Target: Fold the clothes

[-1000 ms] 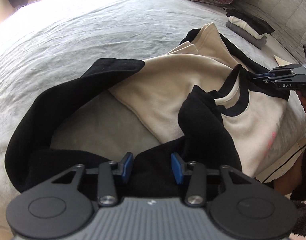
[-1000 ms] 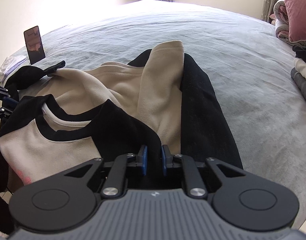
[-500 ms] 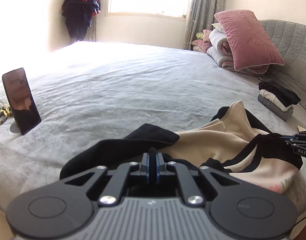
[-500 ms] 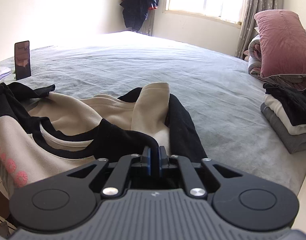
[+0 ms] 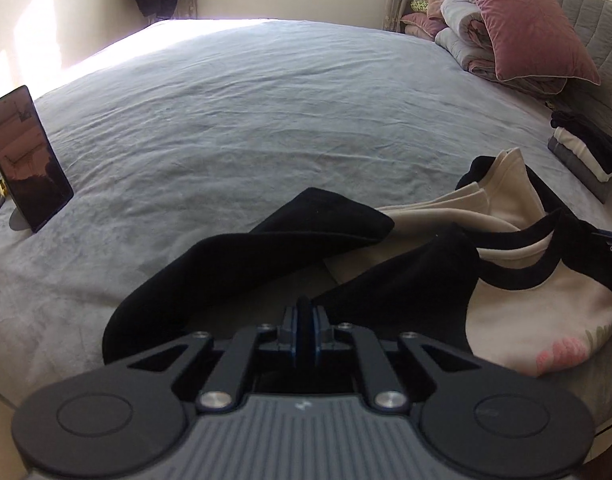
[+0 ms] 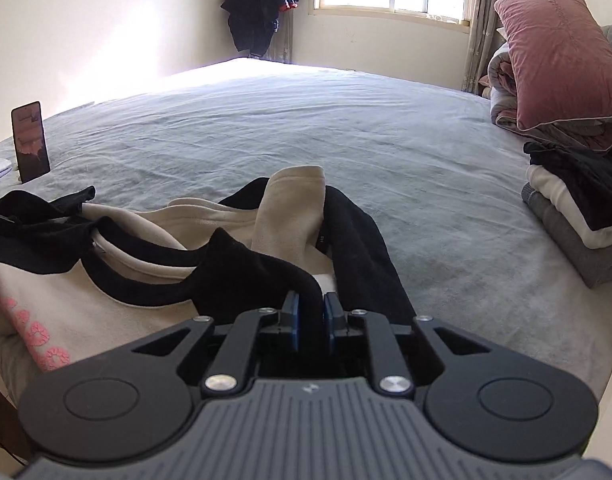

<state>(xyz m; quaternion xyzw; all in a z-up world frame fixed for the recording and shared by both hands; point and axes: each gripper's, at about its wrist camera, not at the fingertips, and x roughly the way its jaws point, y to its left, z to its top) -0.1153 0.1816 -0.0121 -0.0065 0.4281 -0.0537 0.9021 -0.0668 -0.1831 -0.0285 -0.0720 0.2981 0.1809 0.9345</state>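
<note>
The sweatshirt [image 6: 154,280] is being held at both shoulders near the bed's [image 5: 266,120] front edge. A second ago the left gripper [image 5: 304,320] was gaping over black cloth; it is now being clamped on the sweatshirt, as is the right gripper [image 6: 310,320] (blue pads pinched on fabric). A lift for spreading is judged underway. Counted: one sweatshirt, one folded stack [image 6: 573,224], one phone [image 5: 24,160], two grippers.
</note>
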